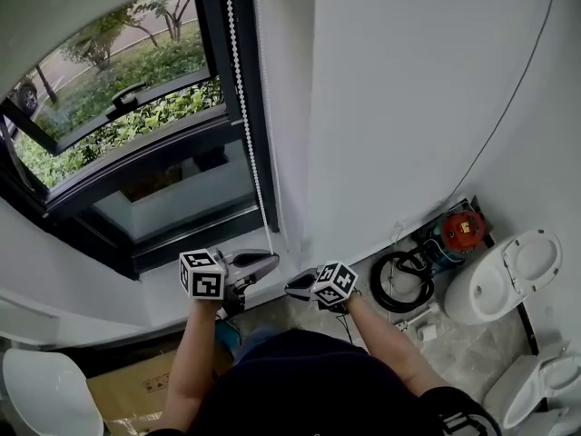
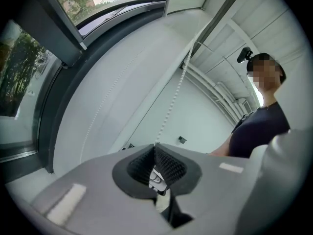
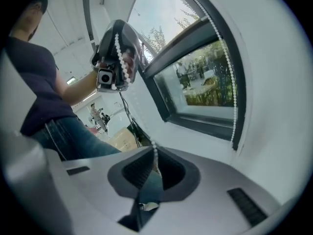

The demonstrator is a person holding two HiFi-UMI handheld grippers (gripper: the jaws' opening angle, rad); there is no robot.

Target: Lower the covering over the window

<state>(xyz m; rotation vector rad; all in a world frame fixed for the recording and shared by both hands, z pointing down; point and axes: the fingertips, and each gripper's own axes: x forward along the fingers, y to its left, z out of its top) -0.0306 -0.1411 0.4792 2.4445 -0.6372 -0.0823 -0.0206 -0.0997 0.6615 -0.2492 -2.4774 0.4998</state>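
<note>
A white bead chain (image 1: 243,107) hangs down the right edge of the dark-framed window (image 1: 136,153), where greenery shows outside. My left gripper (image 1: 270,262) is just below the chain's lower end, over the white sill. In the left gripper view its jaws (image 2: 155,146) are shut on the chain (image 2: 172,97), which runs up and away from the tips. My right gripper (image 1: 290,285) sits close beside it, to the right. Its jaws (image 3: 154,151) are shut on beads of the chain (image 3: 155,155). The left gripper (image 3: 117,53) shows there with beads draped across it. I cannot make out the covering itself.
A white wall (image 1: 408,107) stands right of the window. On the floor at the right are white ceramic toilets (image 1: 504,275), a coiled black cable (image 1: 399,284) and a red device (image 1: 463,230). A cardboard box (image 1: 127,393) lies at lower left.
</note>
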